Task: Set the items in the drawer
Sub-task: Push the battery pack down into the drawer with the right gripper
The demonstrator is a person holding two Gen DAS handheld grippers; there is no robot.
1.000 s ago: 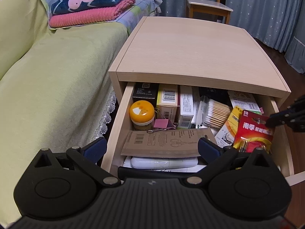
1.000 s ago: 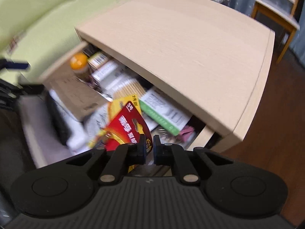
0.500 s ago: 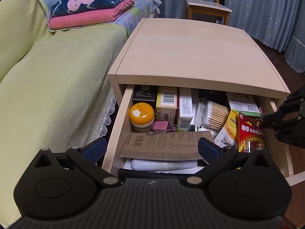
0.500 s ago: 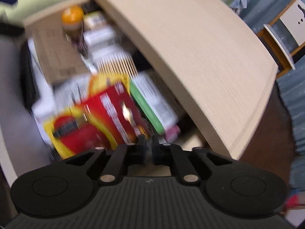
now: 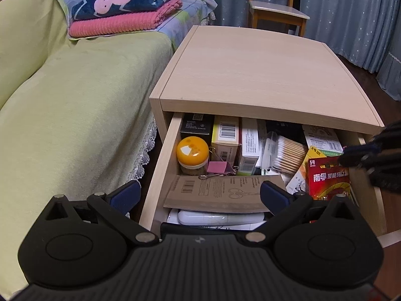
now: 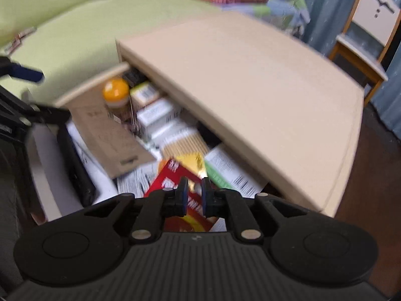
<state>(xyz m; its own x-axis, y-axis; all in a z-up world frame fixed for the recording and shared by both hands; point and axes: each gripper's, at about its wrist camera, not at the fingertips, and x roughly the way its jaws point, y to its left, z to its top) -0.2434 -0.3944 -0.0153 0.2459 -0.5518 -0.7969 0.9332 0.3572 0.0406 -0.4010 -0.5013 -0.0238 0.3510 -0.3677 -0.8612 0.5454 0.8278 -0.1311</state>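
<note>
Though the right wrist view is smeared with blur, the right gripper shows at its bottom centre with jaws parted by a narrow gap, and the red battery pack lies below them; whether the pads touch the card cannot be told. In the left wrist view the same gripper enters from 3 o'clock as a dark blurred shape, cut off by the frame edge, its tip over the top right corner of the pack.

The left gripper sits low at 6 o'clock with jaws spread wide and nothing between them, its black body hiding the near edge of the drawer. The drawer stands pulled out of the bedside cabinet. The battery pack lies inside at the right front, its lower part covered by the left gripper's right finger. At the drawer's front a brown cardboard sleeve rests on a white item that is mostly hidden. Behind it are a yellow-lidded jar, a pink binder clip, upright boxes and cotton swabs. The back of the drawer is hidden under the cabinet's surface. At 10 o'clock a bed carries folded blankets; at 12 o'clock a chair is cut off.
</note>
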